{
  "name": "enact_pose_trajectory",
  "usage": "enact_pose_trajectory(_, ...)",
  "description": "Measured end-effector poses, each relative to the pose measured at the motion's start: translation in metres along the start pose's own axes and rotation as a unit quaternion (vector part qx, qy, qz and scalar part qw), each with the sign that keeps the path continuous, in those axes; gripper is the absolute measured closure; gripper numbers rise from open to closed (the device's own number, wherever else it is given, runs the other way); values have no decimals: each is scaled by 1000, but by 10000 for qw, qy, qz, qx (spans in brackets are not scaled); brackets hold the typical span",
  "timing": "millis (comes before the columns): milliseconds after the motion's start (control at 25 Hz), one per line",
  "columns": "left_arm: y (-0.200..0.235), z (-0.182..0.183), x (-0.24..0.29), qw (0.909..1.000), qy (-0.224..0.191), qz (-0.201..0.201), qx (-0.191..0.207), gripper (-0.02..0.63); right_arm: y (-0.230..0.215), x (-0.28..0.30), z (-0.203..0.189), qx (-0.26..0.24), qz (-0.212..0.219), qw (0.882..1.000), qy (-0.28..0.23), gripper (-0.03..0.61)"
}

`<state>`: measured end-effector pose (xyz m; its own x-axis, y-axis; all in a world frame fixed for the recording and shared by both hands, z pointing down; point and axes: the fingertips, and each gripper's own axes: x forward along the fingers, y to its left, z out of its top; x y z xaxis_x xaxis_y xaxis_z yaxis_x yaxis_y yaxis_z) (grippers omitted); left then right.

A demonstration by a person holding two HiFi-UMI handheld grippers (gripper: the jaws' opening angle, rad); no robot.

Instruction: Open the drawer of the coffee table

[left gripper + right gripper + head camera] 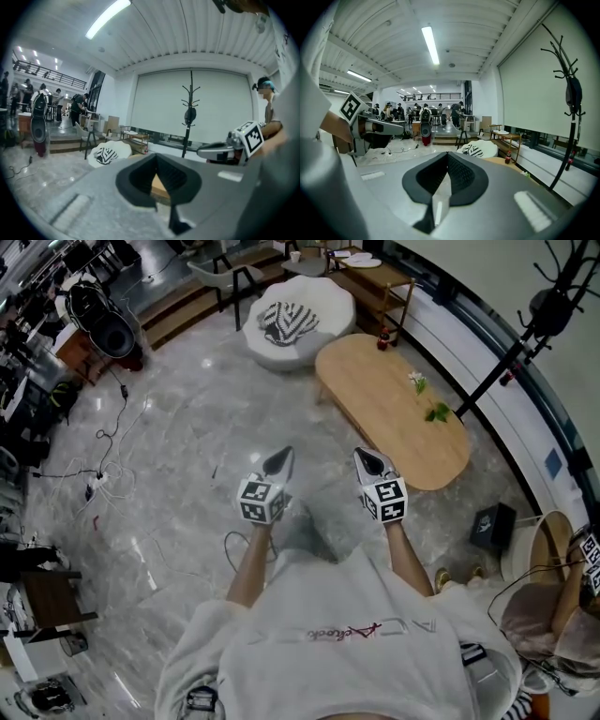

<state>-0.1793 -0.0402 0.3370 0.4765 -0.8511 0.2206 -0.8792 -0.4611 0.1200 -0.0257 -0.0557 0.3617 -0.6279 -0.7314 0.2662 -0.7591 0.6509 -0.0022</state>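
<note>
Over a grey marble floor (178, 456), seen from above, a person in a pale top holds two grippers out ahead, side by side with a gap between them. The left gripper (281, 461) has its jaws pressed together with nothing between them. The right gripper (369, 459) is likewise closed and empty. Both point forward and a little downward, and touch nothing. The coffee table (389, 418), a long oval with a light wood top, stands ahead and to the right, nearer the right gripper but apart from both. A small flower sprig (419, 382) sits on its top, and a white pouf (319, 343) stands just beyond its far end. The drawer shows in no view; the tabletop hides the table's sides from this height, so where it sits cannot be told. This looks like the approach, with the task barely begun. The next move likely calls for coming closer and lower beside the table to find the drawer front, then parting one gripper's jaws to take its handle or edge.
</note>
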Motion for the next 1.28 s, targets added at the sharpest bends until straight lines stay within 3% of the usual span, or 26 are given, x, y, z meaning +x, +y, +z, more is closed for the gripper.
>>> enact_pose_trajectory(520, 35, 5, 45, 10000, 24, -57, -9, 615, -25, 46, 2, 19, -64, 10000, 43, 574)
enact_pose_trajectory(840, 88, 18, 104, 9997, -23, -213, -112, 615, -58, 112, 20, -44, -176, 9998, 93, 574)
enact_pose_trajectory(1280, 171, 66, 201, 9980, 46, -624, -74, 615, -111, 214, 69, -8, -458, 9988, 148, 574)
